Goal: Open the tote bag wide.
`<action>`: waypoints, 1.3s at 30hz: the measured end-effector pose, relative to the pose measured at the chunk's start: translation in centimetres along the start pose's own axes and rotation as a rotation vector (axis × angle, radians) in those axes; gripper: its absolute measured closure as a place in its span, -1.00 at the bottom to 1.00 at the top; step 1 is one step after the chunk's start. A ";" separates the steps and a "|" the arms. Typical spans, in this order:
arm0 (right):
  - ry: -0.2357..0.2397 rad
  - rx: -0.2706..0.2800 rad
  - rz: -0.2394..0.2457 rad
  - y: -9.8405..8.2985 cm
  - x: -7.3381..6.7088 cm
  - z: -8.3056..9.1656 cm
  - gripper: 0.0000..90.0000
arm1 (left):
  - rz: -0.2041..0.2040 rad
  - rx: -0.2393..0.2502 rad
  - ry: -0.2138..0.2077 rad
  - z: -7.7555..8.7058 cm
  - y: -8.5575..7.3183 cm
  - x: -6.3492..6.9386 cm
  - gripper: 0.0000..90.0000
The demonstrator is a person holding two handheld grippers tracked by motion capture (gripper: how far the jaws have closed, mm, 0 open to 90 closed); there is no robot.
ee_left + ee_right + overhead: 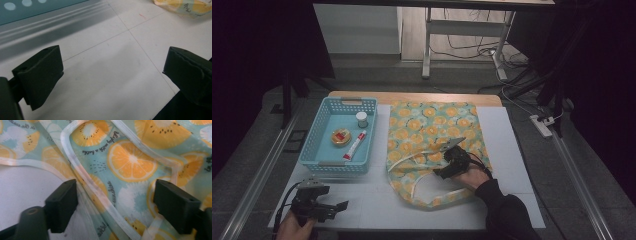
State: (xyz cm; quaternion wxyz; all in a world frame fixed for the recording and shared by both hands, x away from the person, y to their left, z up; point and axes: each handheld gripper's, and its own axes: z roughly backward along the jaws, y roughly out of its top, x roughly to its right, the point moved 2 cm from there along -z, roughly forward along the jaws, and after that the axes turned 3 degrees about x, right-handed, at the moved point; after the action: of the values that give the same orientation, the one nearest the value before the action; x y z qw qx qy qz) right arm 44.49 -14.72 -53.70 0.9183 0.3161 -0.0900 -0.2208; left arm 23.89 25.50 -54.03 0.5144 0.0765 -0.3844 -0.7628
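While the right gripper (115, 202) straddles the bag's rim, its jaws stand partly open, gripping nothing yet.

Between them lies the pale fabric edge (100, 195) of the flat orange-slice-print tote bag (432, 135); pinch one layer only, then lift. Well beyond, the left gripper (112, 70) rests wide open and empty before the blue plastic basket (319, 135).

One fruit-print tote bag (432, 145); one blue basket (324, 155), holding one jar (361, 119), one tin (340, 137), one tube (354, 145)

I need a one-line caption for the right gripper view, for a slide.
Right gripper, jaws apart, poised over the fruit-print fabric bag and its white handle strap.
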 end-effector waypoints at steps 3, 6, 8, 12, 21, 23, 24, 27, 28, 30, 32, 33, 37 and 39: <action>0.016 0.000 -0.019 0.0 0.2 0.3 -0.31 | 0.001 -0.001 0.000 0.0 0.0 0.0 -0.94; 0.060 0.029 -0.069 0.1 0.6 0.5 -0.29 | -0.001 0.000 0.001 0.0 0.0 0.0 -0.94; 0.057 0.043 -0.073 0.2 0.7 0.7 -0.29 | 0.000 -0.001 0.001 0.0 0.0 0.0 -0.94; 0.024 0.043 -0.060 0.3 0.8 0.9 -0.30 | -0.001 -0.002 0.001 0.0 0.0 0.0 -0.94; 0.003 0.000 0.032 0.0 -0.2 0.3 -0.20 | -0.001 -0.002 0.001 0.0 0.0 0.0 -0.94; 0.012 0.000 0.046 0.0 -0.3 0.3 -0.08 | -0.001 -0.003 0.001 0.0 0.0 0.0 -0.94; 0.021 -0.002 0.051 0.0 -0.4 0.4 0.03 | 0.000 -0.001 0.001 -0.1 0.0 0.0 -0.94; 0.050 0.004 0.097 0.0 -1.1 0.6 0.46 | -0.001 -0.001 0.003 0.0 0.0 0.0 -0.94; 0.060 0.007 0.100 -0.1 -1.2 0.6 0.56 | -0.001 -0.001 0.002 -0.1 0.0 0.0 -0.94; 0.076 0.005 0.083 -0.1 -1.2 0.6 0.72 | -0.002 -0.002 0.002 -0.1 0.0 0.0 -0.93; 0.096 0.003 0.092 -0.1 -1.3 0.7 0.98 | -0.001 0.000 0.002 0.0 0.0 0.0 -0.93; 0.100 0.000 0.097 -0.1 -1.3 0.7 0.99 | -0.001 -0.001 0.000 0.0 0.0 0.0 -0.93; 0.125 0.005 0.059 0.1 -0.9 1.1 1.00 | 0.000 -0.003 0.000 0.0 0.0 0.0 -0.93; 0.135 0.037 0.035 0.3 -0.6 1.6 1.00 | 0.002 -0.002 0.001 -0.1 0.0 0.0 -0.93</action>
State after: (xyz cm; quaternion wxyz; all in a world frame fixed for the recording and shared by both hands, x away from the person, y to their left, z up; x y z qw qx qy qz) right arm 43.58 -15.09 -52.23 0.9200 0.3456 -0.0374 -0.1810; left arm 23.94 25.47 -54.06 0.5152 0.0759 -0.3834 -0.7628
